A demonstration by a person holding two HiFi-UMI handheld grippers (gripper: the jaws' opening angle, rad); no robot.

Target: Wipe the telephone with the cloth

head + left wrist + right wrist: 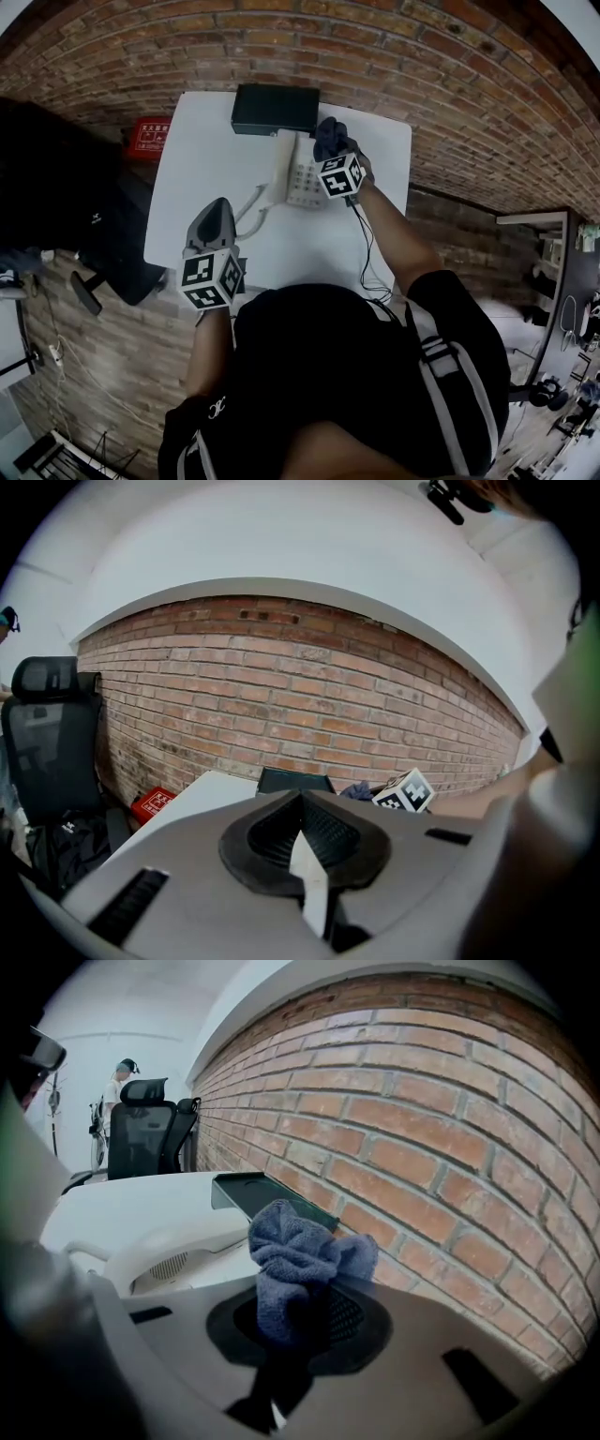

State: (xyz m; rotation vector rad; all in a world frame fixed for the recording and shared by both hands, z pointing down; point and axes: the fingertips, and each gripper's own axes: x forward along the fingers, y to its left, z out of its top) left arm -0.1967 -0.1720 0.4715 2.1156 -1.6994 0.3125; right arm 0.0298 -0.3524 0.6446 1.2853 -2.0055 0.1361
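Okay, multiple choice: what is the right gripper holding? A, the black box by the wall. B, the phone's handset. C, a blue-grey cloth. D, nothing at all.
C: in the right gripper view, the right gripper has its jaws closed on a bunched blue-grey cloth, with the white telephone just beside it.

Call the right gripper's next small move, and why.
Probably lower the right gripper and draw the cloth across the telephone. Its jaws are shut on the bunched cloth, which seems held just clear of the telephone, not pressed on it.
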